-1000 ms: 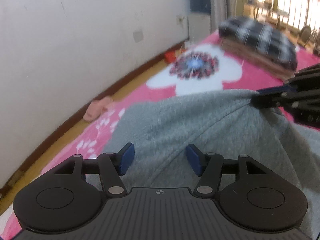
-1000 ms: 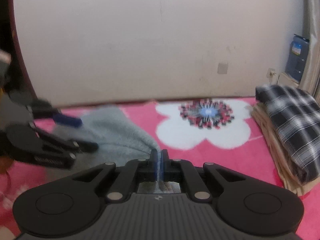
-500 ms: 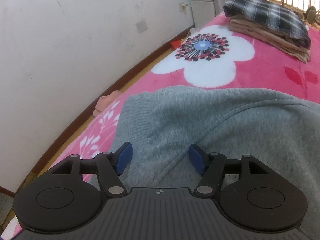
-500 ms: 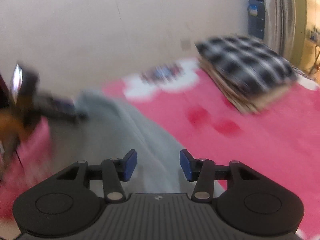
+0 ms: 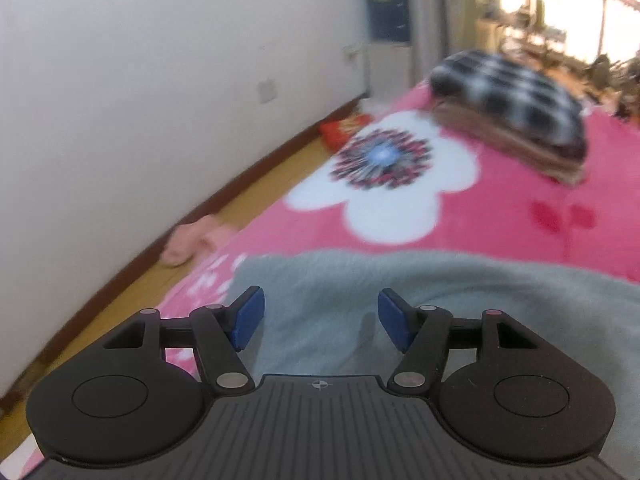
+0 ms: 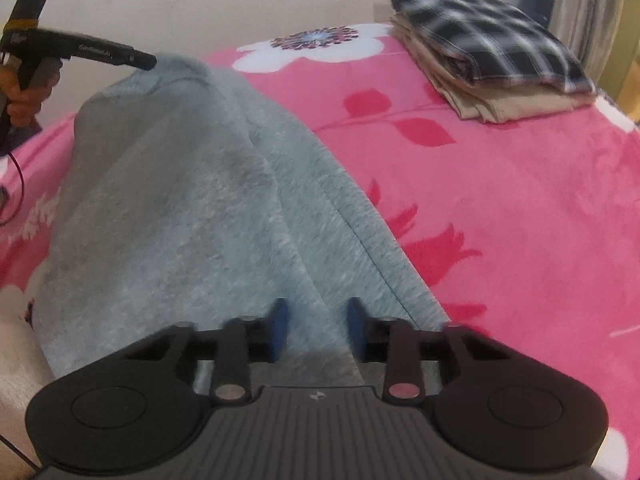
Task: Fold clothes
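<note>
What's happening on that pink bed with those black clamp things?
A person is folding a grey sweater spread on a pink flowered blanket, using a handheld gripper in each hand. The right gripper is closing its jaws around a ridge of the grey fabric near its edge. The left gripper hovers open over the sweater's other end, gripping nothing. A finished stack, a folded plaid shirt on beige clothes, sits at the far end.

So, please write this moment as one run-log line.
left gripper: open over grey garment | right gripper: closing, garment between jaws | folded pile: apart on blanket
</note>
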